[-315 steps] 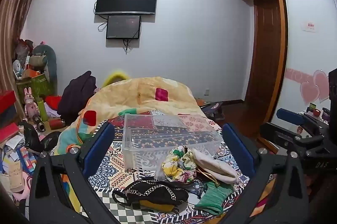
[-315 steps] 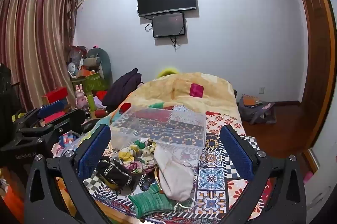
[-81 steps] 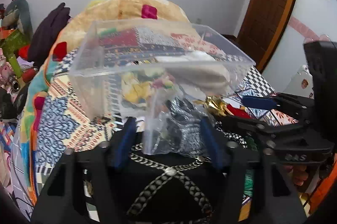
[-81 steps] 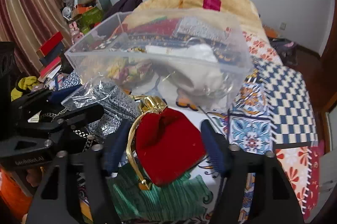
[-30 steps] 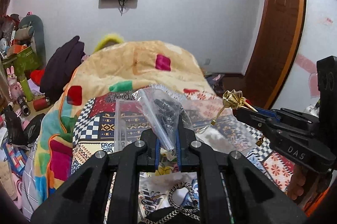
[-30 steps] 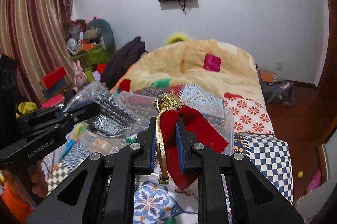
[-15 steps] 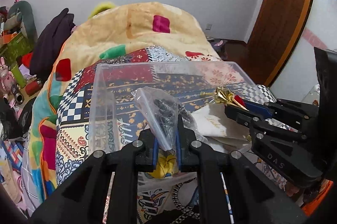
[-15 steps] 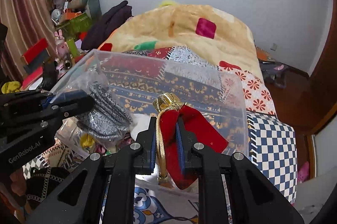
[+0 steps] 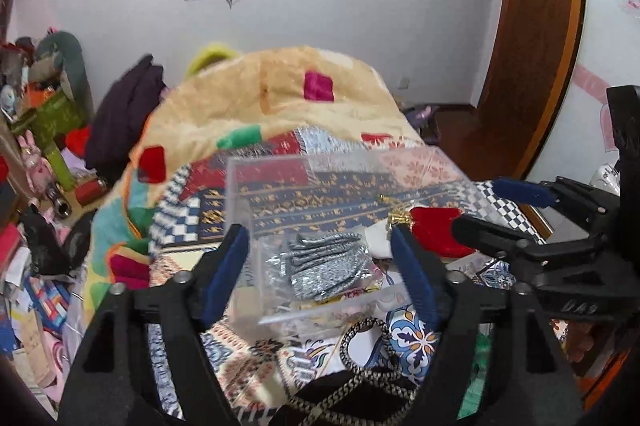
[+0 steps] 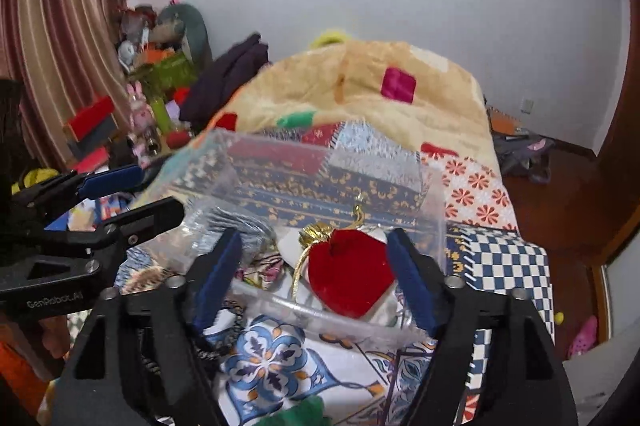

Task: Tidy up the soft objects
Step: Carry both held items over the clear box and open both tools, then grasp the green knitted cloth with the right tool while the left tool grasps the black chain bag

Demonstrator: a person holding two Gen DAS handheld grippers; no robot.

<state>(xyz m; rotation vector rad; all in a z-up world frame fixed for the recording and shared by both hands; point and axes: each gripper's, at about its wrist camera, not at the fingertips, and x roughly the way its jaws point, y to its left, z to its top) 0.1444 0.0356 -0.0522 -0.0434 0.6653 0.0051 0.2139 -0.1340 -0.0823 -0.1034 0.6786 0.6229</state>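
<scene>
A clear plastic bin (image 9: 236, 186) (image 10: 436, 210) stands on the patterned bedspread. A clear bag of grey-silver fabric (image 9: 324, 262) lies inside it on the left, also seen in the right wrist view (image 10: 224, 226). A red velvet pouch with a gold drawstring (image 10: 348, 274) (image 9: 436, 230) lies inside on the right, on a white item. My left gripper (image 9: 320, 278) is open and empty, just in front of the bin. My right gripper (image 10: 312, 278) is open and empty, its fingers either side of the pouch.
A black chain-strap bag (image 9: 360, 386) and a green knitted piece (image 10: 300, 414) lie on the bedspread in front of the bin. A yellow quilt (image 9: 280, 98) is heaped behind. Clutter stands on the left (image 10: 152, 86); a wooden door (image 9: 532, 46) is on the right.
Both grippers have opened since half a second ago. The grey-silver bag and the red pouch have dropped into the bin, and both grippers have drawn back a little.
</scene>
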